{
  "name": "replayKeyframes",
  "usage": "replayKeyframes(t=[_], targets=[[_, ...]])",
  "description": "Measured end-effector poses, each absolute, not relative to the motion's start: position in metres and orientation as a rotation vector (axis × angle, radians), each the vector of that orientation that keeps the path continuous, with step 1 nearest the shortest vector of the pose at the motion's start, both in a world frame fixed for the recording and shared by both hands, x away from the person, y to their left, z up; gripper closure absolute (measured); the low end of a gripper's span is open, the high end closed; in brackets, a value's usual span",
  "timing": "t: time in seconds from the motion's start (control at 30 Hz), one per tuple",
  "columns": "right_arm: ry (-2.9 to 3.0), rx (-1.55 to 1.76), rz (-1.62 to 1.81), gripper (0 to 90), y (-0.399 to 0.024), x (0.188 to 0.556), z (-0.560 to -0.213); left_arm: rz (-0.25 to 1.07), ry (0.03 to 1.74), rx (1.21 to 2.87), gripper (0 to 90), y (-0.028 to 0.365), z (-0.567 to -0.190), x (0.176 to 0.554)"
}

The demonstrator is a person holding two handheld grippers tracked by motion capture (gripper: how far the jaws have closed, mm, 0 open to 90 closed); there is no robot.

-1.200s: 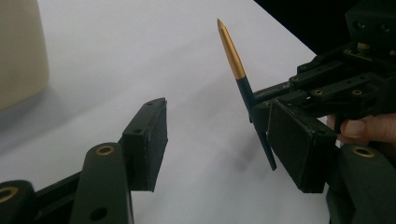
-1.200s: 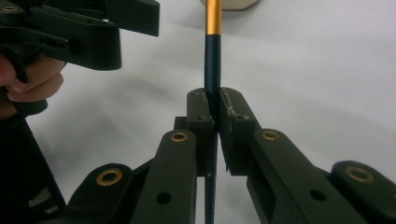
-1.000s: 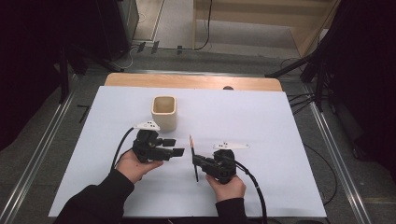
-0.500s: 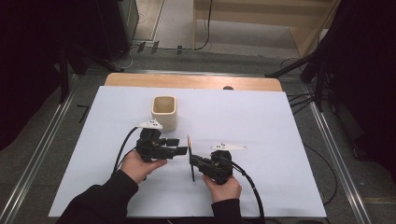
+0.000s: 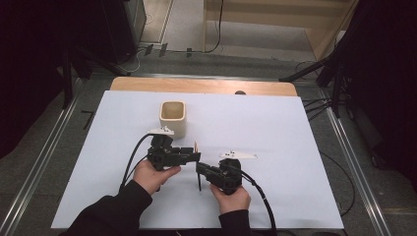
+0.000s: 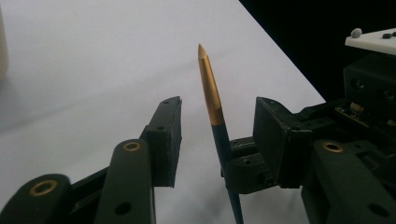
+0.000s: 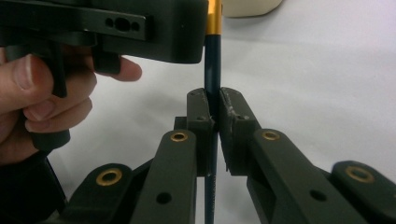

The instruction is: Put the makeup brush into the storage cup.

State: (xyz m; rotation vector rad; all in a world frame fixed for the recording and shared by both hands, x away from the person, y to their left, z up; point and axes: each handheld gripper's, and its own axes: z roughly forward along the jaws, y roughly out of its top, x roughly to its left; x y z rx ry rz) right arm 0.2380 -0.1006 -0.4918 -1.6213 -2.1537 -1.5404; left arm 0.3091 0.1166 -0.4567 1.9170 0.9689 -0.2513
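The right gripper [image 5: 200,169] has its fingers [image 7: 201,112] clamped on the dark shaft of a pen [image 6: 211,93], holding it upright above the white worktop [image 5: 275,123], near the person's side and about midway across. The pen's gold tip points up. The left gripper [image 5: 194,156] reaches in from the left; its fingers [image 6: 166,135] stand apart on either side of the gold end and have just been closing, not touching it. A cream cup [image 5: 173,117] stands farther back, to the left.
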Motion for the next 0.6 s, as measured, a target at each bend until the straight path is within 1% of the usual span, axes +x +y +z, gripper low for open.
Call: replayKeyframes(t=[0.23,0.6], targets=[[-2.152,-1.611,-1.548,84.7,-0.0973,0.2383,-0.4906,-0.266,0.979,1.908,62.9,0.1147,-0.4579,0.3085],[-2.138,-1.601,-1.555,84.7,-0.0928,0.239,-0.4898,-0.357,1.026,1.851,71.2,0.1168,-0.4652,0.313]])
